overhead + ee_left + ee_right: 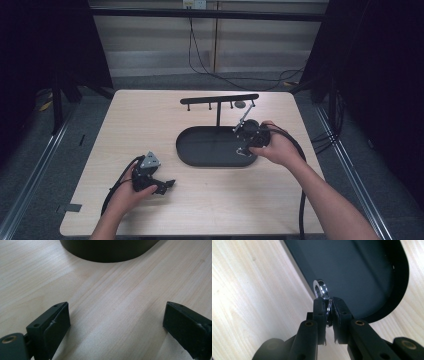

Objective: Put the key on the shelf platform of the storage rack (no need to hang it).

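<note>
- My right gripper [328, 305] has its jaws pressed together on a shiny metal ring [321, 289], pinching it edge-on so the upper part sticks out past the fingertips.
- The ring hangs over the near rim of the dark oval tray [362, 270], at the tray's right end in the high view (whether it touches the rim I cannot tell).
- My left gripper [116, 320] has its jaws spread wide with bare wood between them, low over the table [150, 125] in front of the tray's left part.
- A black stand with a crossbar and short pegs [219, 99] rises from the tray's far side.
</note>
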`<state>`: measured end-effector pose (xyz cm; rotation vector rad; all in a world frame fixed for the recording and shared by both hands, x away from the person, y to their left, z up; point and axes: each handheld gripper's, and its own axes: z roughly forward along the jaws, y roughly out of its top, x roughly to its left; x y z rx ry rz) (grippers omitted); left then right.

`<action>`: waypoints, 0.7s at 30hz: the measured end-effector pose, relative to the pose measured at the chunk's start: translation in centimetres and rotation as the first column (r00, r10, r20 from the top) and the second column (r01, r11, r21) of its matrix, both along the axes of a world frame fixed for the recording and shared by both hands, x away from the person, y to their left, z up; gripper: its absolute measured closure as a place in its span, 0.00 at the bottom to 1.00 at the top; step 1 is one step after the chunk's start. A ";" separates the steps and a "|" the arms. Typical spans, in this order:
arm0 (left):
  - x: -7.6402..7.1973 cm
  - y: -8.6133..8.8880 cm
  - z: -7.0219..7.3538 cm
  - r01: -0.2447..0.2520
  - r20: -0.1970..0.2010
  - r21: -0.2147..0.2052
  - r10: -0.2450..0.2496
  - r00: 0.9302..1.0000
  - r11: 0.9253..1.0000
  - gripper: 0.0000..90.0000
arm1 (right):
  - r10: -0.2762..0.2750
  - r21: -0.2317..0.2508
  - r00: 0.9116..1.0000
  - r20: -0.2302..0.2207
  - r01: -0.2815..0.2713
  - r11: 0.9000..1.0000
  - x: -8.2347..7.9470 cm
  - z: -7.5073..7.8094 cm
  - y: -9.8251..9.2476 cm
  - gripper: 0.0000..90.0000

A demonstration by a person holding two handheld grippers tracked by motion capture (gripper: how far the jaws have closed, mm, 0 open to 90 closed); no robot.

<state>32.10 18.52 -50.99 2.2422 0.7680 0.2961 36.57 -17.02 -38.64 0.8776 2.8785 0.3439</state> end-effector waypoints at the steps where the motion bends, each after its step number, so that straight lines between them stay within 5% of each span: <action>1: 0.0 0.0 0.0 0.000 0.000 0.000 0.000 1.000 1.000 0.08 | -0.002 0.002 1.000 0.001 0.002 1.000 0.1 0.0 0.0 0.91; 21: 0.0 0.0 0.0 0.000 0.000 0.000 0.000 1.000 1.000 0.08 | -0.024 0.006 1.000 0.012 0.024 1.000 1.2 -0.2 0.3 0.91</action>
